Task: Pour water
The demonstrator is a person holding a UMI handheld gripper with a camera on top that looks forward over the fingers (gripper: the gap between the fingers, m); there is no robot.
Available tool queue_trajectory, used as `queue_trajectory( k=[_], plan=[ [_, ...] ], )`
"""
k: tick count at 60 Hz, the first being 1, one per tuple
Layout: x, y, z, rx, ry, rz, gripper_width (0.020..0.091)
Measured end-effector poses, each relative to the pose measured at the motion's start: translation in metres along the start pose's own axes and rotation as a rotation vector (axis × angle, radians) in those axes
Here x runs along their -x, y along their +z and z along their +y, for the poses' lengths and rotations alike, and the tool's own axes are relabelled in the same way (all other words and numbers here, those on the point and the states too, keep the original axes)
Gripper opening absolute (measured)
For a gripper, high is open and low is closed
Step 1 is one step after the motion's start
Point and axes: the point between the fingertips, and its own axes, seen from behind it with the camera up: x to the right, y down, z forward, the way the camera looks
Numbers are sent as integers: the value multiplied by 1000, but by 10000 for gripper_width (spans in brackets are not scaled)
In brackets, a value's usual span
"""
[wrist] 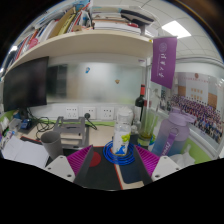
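Nearest to the camera stands the hand-held gripper (pixel 120 166), whose two fingers carry magenta pads (pixel 147 161) on the inner faces. The fingers are spread apart, with a clear gap between them, and they pinch nothing. Just ahead of the fingers, in line with the gap, a small clear plastic bottle with a pale label (pixel 121 140) stands upright on the dark tabletop (pixel 95 170). Around its foot lies a blue ring-shaped object (pixel 119 155); it is hard to tell if this is a coaster or a low dish, and if the bottle stands inside it or just behind it. The bottle does not touch either pad.

To the right, beside the right finger, a tall translucent plastic jug with a bluish tint (pixel 172 135) stands upright. A dark bottle with a red cap (pixel 140 103) stands farther back, beyond the clear bottle. On the left side of the tabletop a grey cylindrical cup (pixel 52 146) stands, and behind it a large black monitor (pixel 26 82) with a dark screen. Above the monitor a pale shelf (pixel 90 45) carries books and boxes. A purple hanging banner (pixel 164 60) is seen at the right, well behind the jug.
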Motion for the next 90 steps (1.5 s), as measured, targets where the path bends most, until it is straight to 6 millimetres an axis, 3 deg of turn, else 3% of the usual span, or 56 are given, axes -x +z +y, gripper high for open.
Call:
queue_trajectory(
  k=[11, 24, 28, 31, 33, 51, 59, 64, 73, 81, 90],
  plan=[
    [-26, 86, 3, -17, -35, 14, 828],
    [-33, 151, -1, -48, -45, -19, 821],
    [-31, 161, 0, -54, -34, -38, 761],
    [-28, 168, 2, -57, -27, -55, 659],
    [-25, 171, 3, -60, -26, -66, 555],
    [-14, 173, -2, -92, -134, -65, 398],
    [-2, 172, -10, -60, -253, -63, 397],
    [17, 157, -36, -92, -404, -72, 398],
    [51, 130, -82, -182, -857, -64, 398],
    [86, 114, -89, -170, -1174, -42, 398],
    [105, 109, -83, -144, -1470, -35, 397]
  ],
)
